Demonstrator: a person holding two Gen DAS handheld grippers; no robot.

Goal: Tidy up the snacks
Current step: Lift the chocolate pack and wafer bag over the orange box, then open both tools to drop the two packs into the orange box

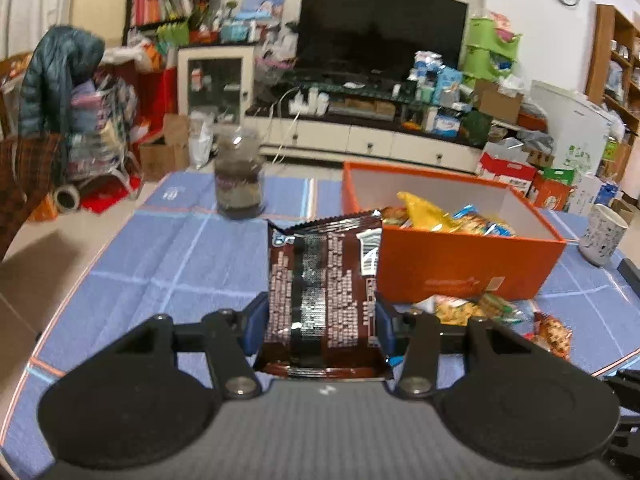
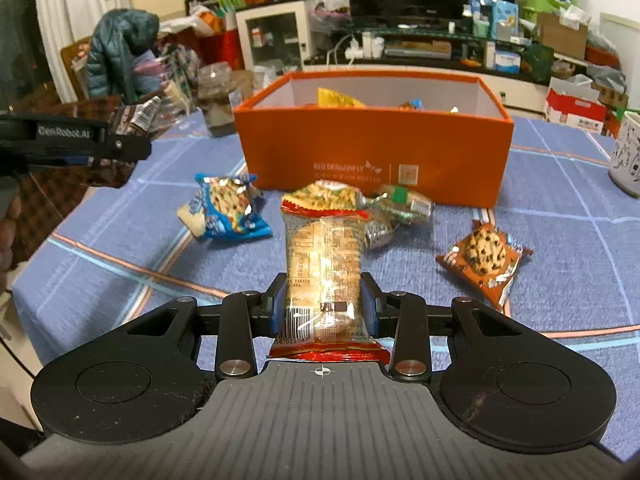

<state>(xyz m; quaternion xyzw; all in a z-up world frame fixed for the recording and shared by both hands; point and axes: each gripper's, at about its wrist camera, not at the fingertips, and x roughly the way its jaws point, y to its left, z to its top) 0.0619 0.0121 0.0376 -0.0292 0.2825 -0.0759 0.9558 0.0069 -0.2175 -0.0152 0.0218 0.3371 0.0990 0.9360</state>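
Brown snack packet (image 1: 324, 300) upright between fingers, clear-wrapped biscuit packet (image 2: 325, 276) likewise, orange box (image 2: 372, 152) open, part-filled, loose packets on tabletop (image 2: 560, 280)

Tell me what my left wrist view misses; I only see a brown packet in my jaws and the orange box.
Observer: The right gripper is shut on a clear cracker packet with red ends.
Operator: Report loose snacks.
Observer: A blue cookie packet lies on the blue tablecloth, left of the box front.
Operator: Give the box lettering.
Observer: The orange box front reads RED DRAGONFLY.
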